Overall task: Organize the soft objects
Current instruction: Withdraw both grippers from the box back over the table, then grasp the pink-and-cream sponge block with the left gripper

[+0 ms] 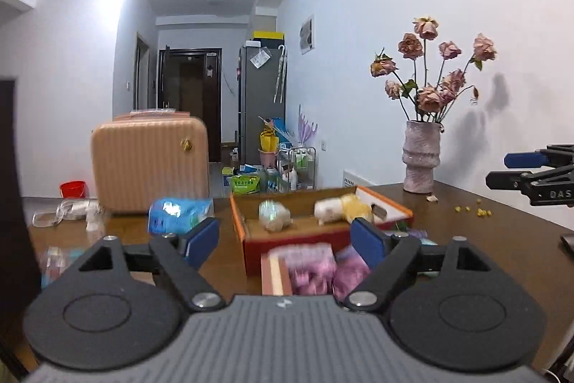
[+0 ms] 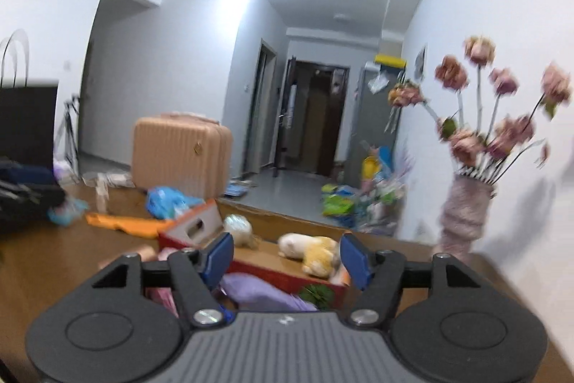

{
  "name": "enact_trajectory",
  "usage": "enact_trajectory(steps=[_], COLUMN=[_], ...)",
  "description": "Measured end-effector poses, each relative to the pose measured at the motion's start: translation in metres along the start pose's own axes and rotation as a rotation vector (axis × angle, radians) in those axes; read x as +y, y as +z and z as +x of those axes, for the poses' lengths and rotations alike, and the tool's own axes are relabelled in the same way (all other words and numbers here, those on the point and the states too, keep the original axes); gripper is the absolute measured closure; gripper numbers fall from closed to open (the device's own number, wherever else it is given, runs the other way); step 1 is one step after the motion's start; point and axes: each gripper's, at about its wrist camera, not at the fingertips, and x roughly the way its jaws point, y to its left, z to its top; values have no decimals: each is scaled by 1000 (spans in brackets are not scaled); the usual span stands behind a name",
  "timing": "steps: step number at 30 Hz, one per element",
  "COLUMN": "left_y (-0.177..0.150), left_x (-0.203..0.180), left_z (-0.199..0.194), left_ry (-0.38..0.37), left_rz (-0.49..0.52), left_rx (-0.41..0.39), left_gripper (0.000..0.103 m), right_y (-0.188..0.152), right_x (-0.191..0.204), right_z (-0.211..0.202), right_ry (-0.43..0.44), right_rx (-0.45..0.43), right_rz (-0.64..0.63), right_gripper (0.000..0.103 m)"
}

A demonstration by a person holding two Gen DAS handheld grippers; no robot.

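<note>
Two plush toys lie in one box; both tools, left and right, gape empty.

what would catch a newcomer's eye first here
Most likely the vase of faded pink roses by the wall at the table's right. Next, the orange-rimmed box mid-table, holding a white and yellow plush. Behind it on the left, a peach suitcase stands at the table's far edge.

Red-orange box on brown tabletop; inside it a white-and-yellow plush; behind it a ribbed peach suitcase; right, a mottled pink vase.
</note>
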Motion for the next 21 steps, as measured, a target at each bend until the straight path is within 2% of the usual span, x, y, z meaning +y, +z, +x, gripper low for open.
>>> enact_trajectory(steps=[2, 4, 8, 10, 12, 14, 21], left_y=[-22, -45, -74, -80, -83, -84, -82], left_x=[3, 7, 22, 28, 31, 32, 25], left_z=[-15, -31, -41, -33, -23, -13, 48], left_ry=[18, 56, 115, 129, 161, 175, 123], left_rz=[-42, -85, -176, -188, -152, -134, -144], left_rx=[19, 22, 61, 102, 123, 132, 202], left_gripper=[20, 19, 17, 17, 17, 17, 17], right_y=[-16, -35, -68, -81, -90, -98, -106], right_x=[10, 20, 44, 55, 62, 65, 53], right_z=[-13, -23, -19, -11, 1, 11, 42], right_ry=[13, 60, 104, 126, 172, 179, 209], right_rx=[-2, -4, 31, 58, 87, 107, 150], right_rz=[9, 50, 97, 111, 122, 127, 188], right_gripper=[34, 29, 27, 27, 27, 27, 27])
